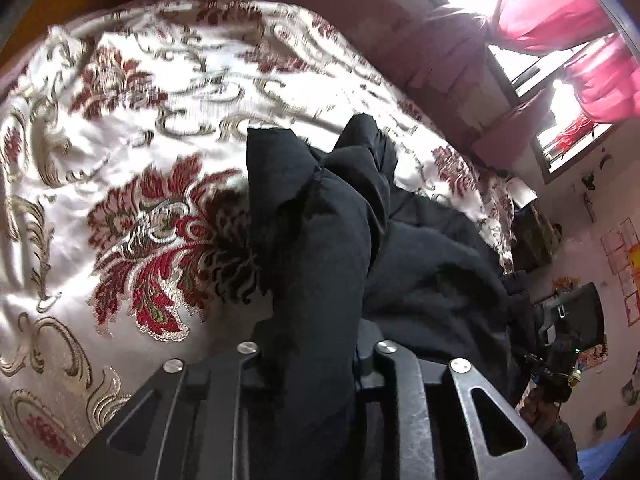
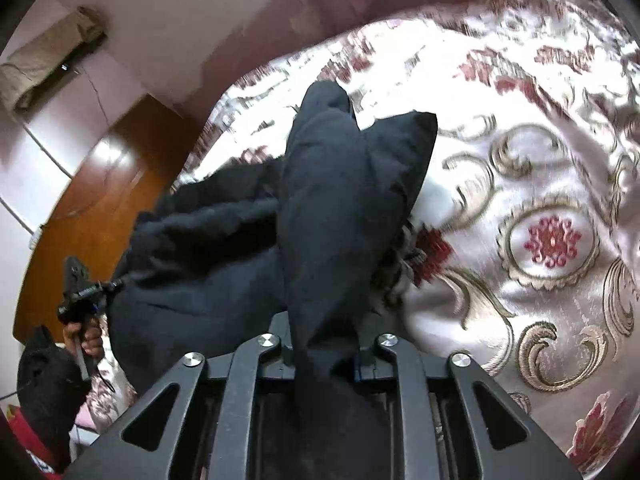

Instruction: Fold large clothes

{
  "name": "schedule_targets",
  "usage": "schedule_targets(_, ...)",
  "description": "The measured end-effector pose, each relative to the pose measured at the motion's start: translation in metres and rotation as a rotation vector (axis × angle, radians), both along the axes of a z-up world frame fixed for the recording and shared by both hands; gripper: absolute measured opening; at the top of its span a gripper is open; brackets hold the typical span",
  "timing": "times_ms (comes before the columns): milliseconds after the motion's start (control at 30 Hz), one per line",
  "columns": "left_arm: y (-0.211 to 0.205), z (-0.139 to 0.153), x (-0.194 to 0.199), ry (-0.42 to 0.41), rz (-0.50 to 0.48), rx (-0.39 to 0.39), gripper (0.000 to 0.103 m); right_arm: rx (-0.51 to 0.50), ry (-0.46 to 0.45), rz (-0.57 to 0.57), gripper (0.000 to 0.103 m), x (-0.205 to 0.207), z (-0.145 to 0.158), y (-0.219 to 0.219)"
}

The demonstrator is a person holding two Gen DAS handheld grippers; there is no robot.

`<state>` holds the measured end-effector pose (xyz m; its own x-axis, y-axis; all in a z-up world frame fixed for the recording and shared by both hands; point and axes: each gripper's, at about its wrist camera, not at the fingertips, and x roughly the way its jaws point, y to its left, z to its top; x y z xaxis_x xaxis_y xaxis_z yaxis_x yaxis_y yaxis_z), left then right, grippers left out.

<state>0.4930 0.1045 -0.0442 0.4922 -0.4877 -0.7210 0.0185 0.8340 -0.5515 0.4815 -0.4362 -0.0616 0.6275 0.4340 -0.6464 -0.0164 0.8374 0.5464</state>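
A black garment point(image 1: 320, 248) is clamped by the left hand-held gripper point(image 1: 308, 356) and the right hand-held gripper point(image 2: 324, 344), held bunched above the floral bedspread point(image 1: 140, 128).

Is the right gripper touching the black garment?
Touching. The right wrist view shows the black garment pinched between the jaws of the right gripper.

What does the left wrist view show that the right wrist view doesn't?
Only the left wrist view: a window with red curtains, and the right tool at the garment's far end. Only the right wrist view: a wooden door, and the left tool in a hand. Both: the black garment clamped in the viewing tool, above the floral bedspread.
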Motion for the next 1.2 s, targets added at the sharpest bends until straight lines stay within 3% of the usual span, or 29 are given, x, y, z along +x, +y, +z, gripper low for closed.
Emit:
schedule_targets(333,-0.041,0.063,-0.026,-0.14,-0.057,0.007,0.016,-0.062,-0.148,0.029,0.012,-0.04,0.072,0.005)
schedule_targets(667,-0.098,0.09,-0.042,-0.212,-0.117,-0.055,0.016,-0.108,-0.228,-0.063,0.012,-0.093,0.118,-0.052)
schedule_targets(800,-0.121,0.08,-0.046,-0.186,-0.144,-0.055,0.016,-0.117,-0.193,-0.096,0.012,-0.102,0.112,-0.07)
schedule_targets(1033,-0.139,0.04,-0.053,-0.104,-0.141,-0.002,0.016,-0.151,-0.101,-0.144,0.013,-0.105,0.065,-0.092)
schedule_targets(1200,-0.131,0.018,-0.051,-0.026,-0.081,0.008,0.02,-0.189,-0.054,-0.188,0.023,-0.105,0.045,-0.098)
